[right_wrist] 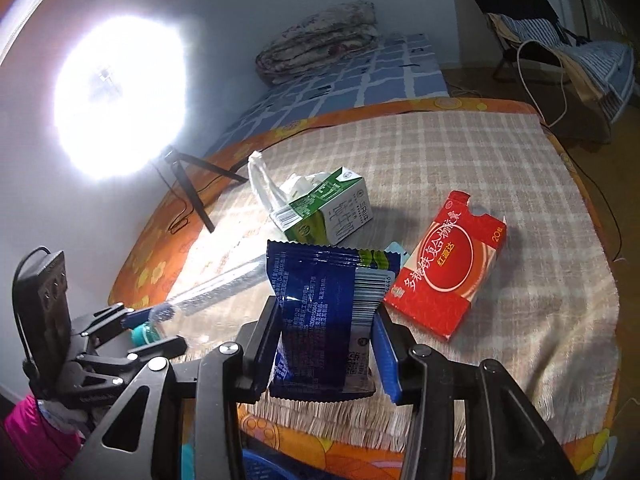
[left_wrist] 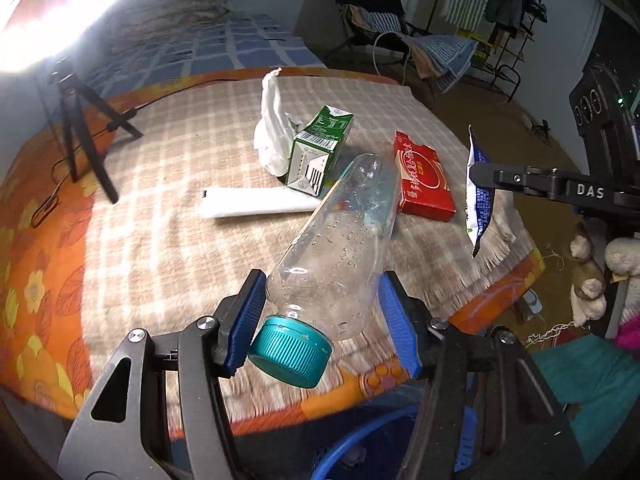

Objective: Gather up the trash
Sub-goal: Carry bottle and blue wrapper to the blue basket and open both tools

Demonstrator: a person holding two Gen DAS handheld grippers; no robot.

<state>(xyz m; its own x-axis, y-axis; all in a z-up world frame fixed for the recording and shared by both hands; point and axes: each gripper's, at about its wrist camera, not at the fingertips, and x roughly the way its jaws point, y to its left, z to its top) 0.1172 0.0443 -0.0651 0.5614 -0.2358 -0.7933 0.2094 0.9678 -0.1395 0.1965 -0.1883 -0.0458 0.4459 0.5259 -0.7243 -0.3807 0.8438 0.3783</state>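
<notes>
My left gripper (left_wrist: 322, 284) is shut on a clear plastic bottle (left_wrist: 340, 232) just above its teal cap (left_wrist: 290, 352); the bottle's body slants up over the table. My right gripper (right_wrist: 326, 312) is shut on a blue snack wrapper (right_wrist: 320, 300), held off the table near its front edge. In the left wrist view that wrapper (left_wrist: 478, 200) hangs from the right gripper (left_wrist: 486, 178) at the right. The right wrist view shows the left gripper (right_wrist: 152, 314) at lower left. A green milk carton (left_wrist: 320, 148), a red box (left_wrist: 424, 180) and a white bag (left_wrist: 272, 128) lie on the table.
A checked cloth (left_wrist: 168, 208) covers the orange-edged table. A folded white paper (left_wrist: 256, 202) lies in front of the carton. A black tripod (left_wrist: 80, 128) stands at the table's left. A blue bin rim (left_wrist: 360, 440) shows below the front edge. A bright lamp glares upper left.
</notes>
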